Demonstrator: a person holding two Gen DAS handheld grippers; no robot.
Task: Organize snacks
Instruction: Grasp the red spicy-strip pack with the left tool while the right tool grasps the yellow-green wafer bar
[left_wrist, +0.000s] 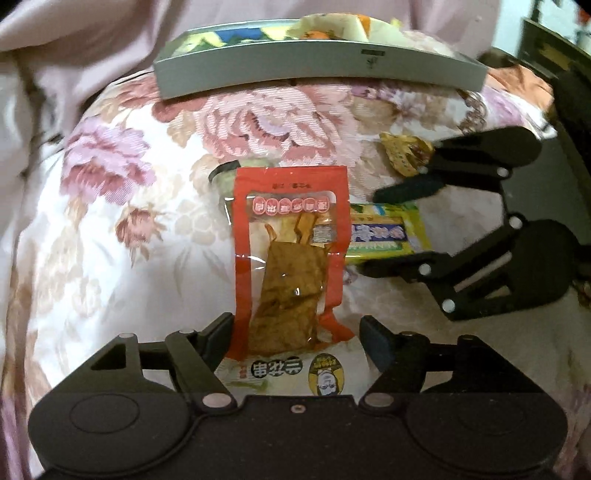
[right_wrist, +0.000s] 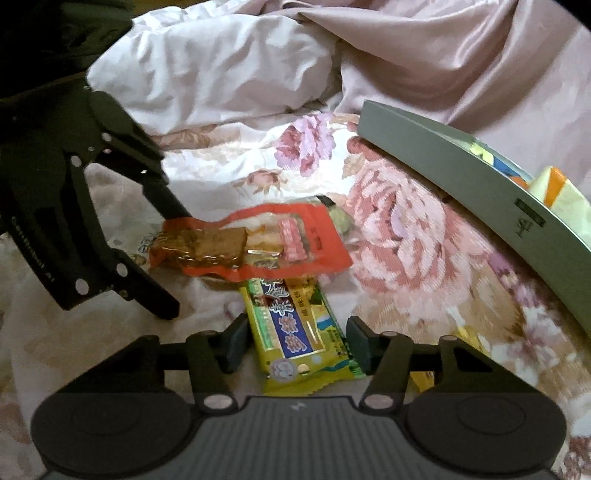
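A red snack pouch with brown tofu lies on the flowered bedspread, its lower end between the open fingers of my left gripper. It overlaps a white pack under it. A yellow-green snack bar lies beside it, between the open fingers of my right gripper. The right gripper shows in the left wrist view, straddling the bar. The left gripper shows in the right wrist view around the red pouch. A grey box with several snacks stands behind.
A small yellow-brown wrapper lies on the bedspread near the right gripper. The grey box runs along the right in the right wrist view. Crumpled pink bedding is heaped behind. A dark object stands at the far right.
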